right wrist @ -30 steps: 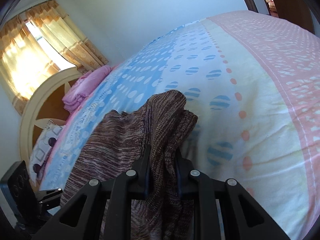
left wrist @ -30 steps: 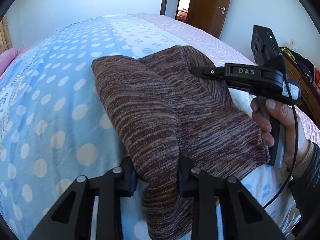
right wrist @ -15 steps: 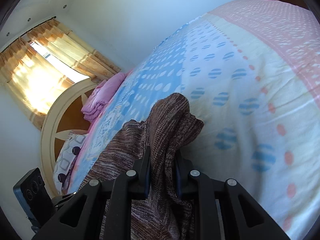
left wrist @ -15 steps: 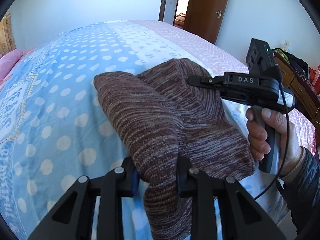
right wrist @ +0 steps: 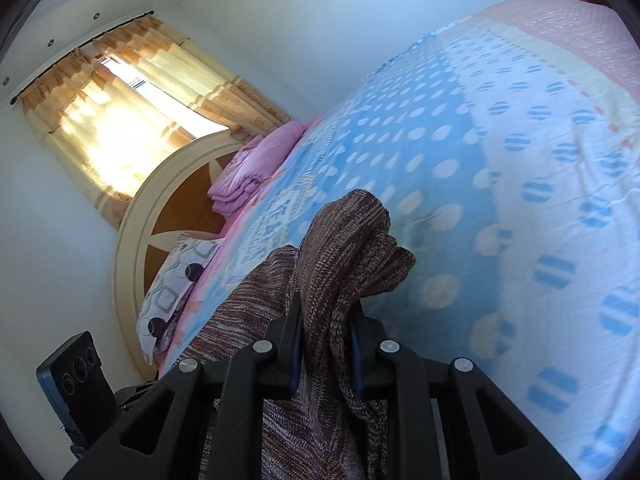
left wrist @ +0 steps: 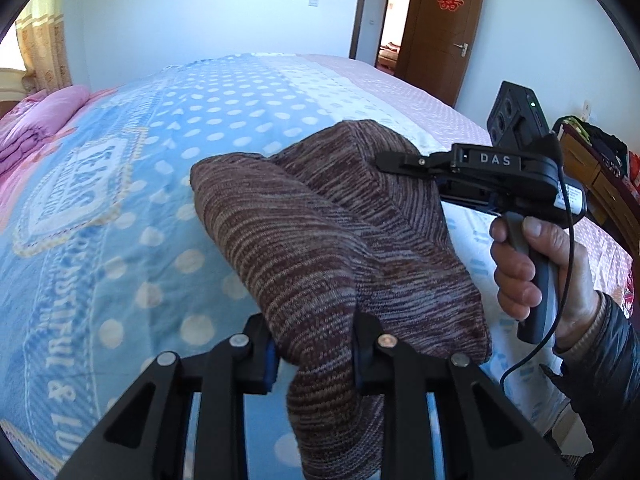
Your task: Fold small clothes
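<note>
A wide bed (left wrist: 120,208) fills the room, its cover blue with pale dots (right wrist: 460,160), shading to a cream band and then a pink dotted strip on the far side from the headboard (right wrist: 132,240). The rounded cream-and-wood headboard stands under a window with sunlit yellow curtains (right wrist: 120,120); a folded pink quilt (right wrist: 256,168) and a patterned pillow (right wrist: 176,280) lie on the bed right by the headboard. Far from the headboard, past the bed's foot, a brown door (left wrist: 444,28) with a red paper ornament stands in the white wall. No containers are clearly visible.

The brown striped knit garment (left wrist: 320,240) is lifted over the blue part of the bed, bunched between both tools. The left gripper (left wrist: 312,356) pinches one thick fold of it. The right gripper (right wrist: 326,348) pinches another fold, cloth draping over its fingers; a hand (left wrist: 532,272) grips its handle.
</note>
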A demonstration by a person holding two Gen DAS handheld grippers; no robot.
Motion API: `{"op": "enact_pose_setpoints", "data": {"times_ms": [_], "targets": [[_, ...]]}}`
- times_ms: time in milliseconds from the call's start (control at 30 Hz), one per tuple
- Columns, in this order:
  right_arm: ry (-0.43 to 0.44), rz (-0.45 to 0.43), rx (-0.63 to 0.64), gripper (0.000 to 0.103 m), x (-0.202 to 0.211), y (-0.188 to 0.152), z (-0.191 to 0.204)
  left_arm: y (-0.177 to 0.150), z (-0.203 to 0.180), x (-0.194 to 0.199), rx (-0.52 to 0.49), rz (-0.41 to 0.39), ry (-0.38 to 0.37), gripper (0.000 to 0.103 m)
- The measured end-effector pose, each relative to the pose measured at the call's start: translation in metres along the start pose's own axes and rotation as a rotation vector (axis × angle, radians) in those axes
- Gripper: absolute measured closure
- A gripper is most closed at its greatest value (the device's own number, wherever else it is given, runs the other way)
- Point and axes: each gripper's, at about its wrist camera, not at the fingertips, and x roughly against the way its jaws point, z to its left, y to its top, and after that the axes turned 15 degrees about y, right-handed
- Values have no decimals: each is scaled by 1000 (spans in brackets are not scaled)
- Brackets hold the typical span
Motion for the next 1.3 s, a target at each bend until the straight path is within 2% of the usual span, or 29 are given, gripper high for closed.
{"op": "enact_pose_setpoints", "data": {"times_ms": [367,867,1300], "targets": [[70,64,-6,84,-68,-15,25,-27,39,30,69,-24,61,75],[136,169,36,84,-148,-31,70,-54,94,50,134,-47,141,75],[151,272,70,84,-198,-34,93,-68,112,61,163,-57,186,75]]}}
